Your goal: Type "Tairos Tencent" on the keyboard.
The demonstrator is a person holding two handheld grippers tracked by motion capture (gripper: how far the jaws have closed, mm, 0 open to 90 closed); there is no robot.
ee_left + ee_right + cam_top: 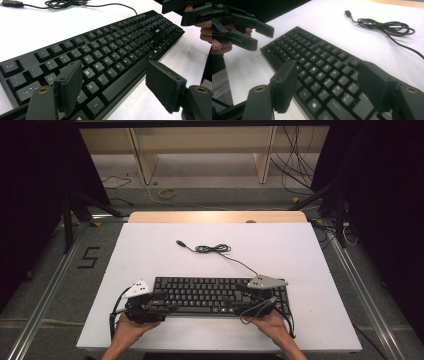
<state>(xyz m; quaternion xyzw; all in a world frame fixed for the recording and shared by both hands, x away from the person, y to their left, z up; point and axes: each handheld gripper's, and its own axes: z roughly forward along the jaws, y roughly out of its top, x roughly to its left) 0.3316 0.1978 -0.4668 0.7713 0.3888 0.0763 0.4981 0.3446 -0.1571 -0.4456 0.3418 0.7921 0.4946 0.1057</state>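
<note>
The black keyboard (220,295) lies flat on the white worktop (150,255), near the front edge. Its cable (215,249) lies coiled behind it on the worktop. The left hand-held gripper (113,87) hangs over the keyboard's left end with jaws spread wide, grasping nothing. The right hand-held gripper (328,86) is over the right end, also released.
</note>
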